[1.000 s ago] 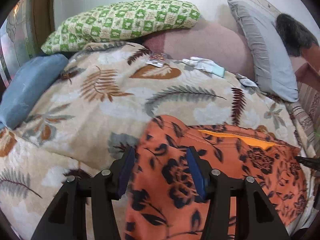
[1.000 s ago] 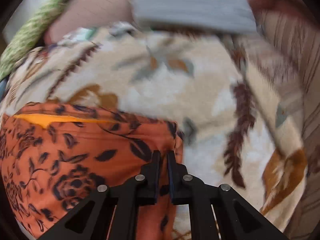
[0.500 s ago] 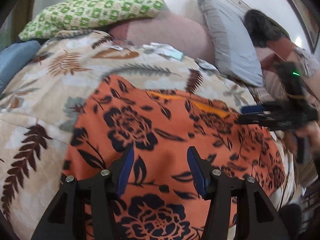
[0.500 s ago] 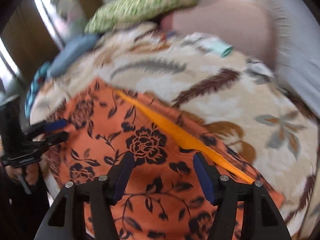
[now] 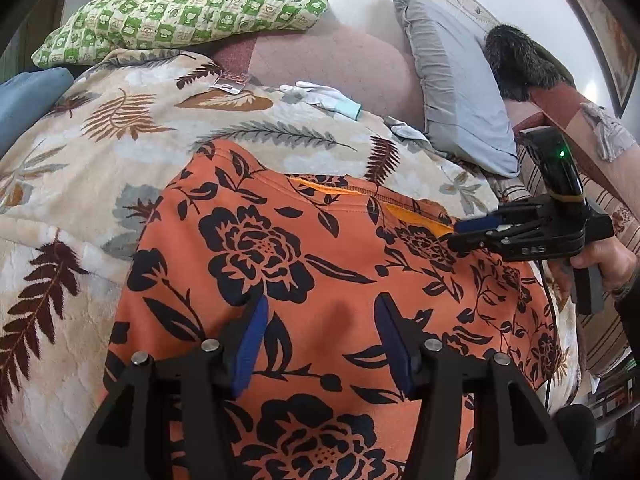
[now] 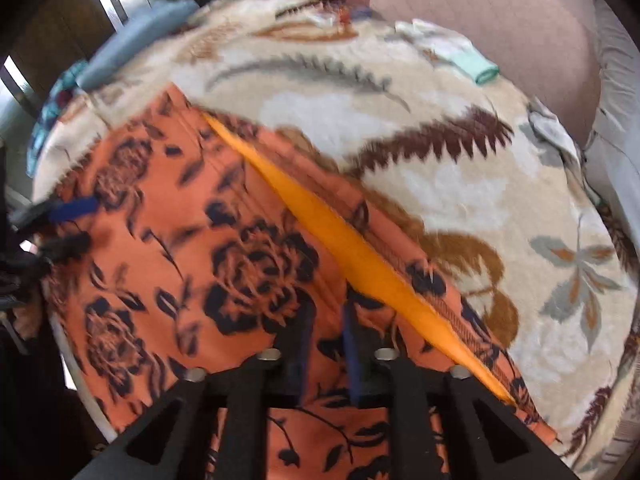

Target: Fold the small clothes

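We had the orange floral garment (image 5: pixel 320 272) spread mostly flat on the leaf-print blanket (image 5: pixel 100 184), near the front edge of the bed, waistband or neck opening toward the pillows with its plain orange lining (image 6: pixel 352 256) showing as a strip. Our left gripper (image 5: pixel 318 336) hovered low over the garment's near-middle, jaws wide apart, nothing between the blue pads. Our right gripper (image 6: pixel 326 344) sat over the cloth near the orange strip, jaws parted by a narrow gap; the frame was blurred there and we could not tell whether any fabric was pinched between them, though in the left view its tips (image 5: pixel 472 232) looked parted and just above the cloth. We judged this as the start of a fold: garment laid out, no fold made yet, both tools positioning for a grab. The next move likely called for each gripper to drop to an edge or corner, clamp a single layer pair, then lift and carry it across to halve the piece; the cloth looked thin and floppy, so a shallow pinch could slip or drag the blanket pile with it. A white glove (image 5: pixel 320 98), a green checked pillow (image 5: pixel 180 12) and a grey pillow (image 5: pixel 452 92) lay well behind, out of the way.
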`<state>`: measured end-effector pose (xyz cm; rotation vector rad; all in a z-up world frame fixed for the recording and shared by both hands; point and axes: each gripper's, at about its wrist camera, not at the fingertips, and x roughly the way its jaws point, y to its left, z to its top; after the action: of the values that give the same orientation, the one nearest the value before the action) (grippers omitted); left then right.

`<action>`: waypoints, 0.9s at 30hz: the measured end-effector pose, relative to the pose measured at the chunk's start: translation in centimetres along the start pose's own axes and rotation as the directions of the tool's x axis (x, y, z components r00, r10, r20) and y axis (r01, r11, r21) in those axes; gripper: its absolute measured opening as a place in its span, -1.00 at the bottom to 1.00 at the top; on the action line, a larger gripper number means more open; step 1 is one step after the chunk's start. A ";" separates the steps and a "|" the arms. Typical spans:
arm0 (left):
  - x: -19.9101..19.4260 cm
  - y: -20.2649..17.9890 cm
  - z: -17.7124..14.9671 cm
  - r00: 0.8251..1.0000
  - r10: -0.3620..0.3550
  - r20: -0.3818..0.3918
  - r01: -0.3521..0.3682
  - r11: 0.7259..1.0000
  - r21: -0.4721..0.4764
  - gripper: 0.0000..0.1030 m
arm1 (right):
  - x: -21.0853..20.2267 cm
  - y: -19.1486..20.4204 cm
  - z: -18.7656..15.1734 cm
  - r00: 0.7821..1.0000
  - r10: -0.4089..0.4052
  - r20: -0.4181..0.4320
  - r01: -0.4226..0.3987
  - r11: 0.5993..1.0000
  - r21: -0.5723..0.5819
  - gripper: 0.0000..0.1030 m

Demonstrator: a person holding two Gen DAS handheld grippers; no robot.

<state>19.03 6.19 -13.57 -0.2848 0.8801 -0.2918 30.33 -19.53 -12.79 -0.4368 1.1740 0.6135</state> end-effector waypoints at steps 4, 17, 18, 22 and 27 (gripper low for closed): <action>-0.2 -0.1 0.1 1.000 -0.008 0.013 0.008 1.000 0.005 0.09 | 0.6 -0.2 0.4 1.000 0.017 0.004 -0.017 1.000 -0.009 0.37; -0.2 -0.2 0.0 1.000 -0.015 0.009 0.015 1.000 0.008 0.09 | 1.2 -1.9 0.0 0.999 0.002 -0.050 -0.001 1.000 0.013 -0.64; -0.2 -0.2 0.0 1.000 -0.017 0.009 0.017 1.000 0.008 0.09 | 0.8 -1.7 0.2 1.000 0.010 -0.028 -0.010 1.000 0.006 -0.60; -0.2 -0.4 0.0 1.000 -0.019 0.008 0.019 1.000 0.018 0.09 | 2.0 -0.8 0.4 0.998 0.009 -0.065 -0.010 1.000 -0.015 -0.06; -0.4 -0.3 0.1 1.000 -0.022 0.013 0.022 1.000 0.014 0.09 | 2.7 -1.5 0.3 0.997 -0.021 -0.080 0.024 0.999 0.033 -0.71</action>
<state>18.88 6.08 -13.15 -0.2838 0.8619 -0.3155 32.16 -19.89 -15.27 -0.4482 1.2520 0.5601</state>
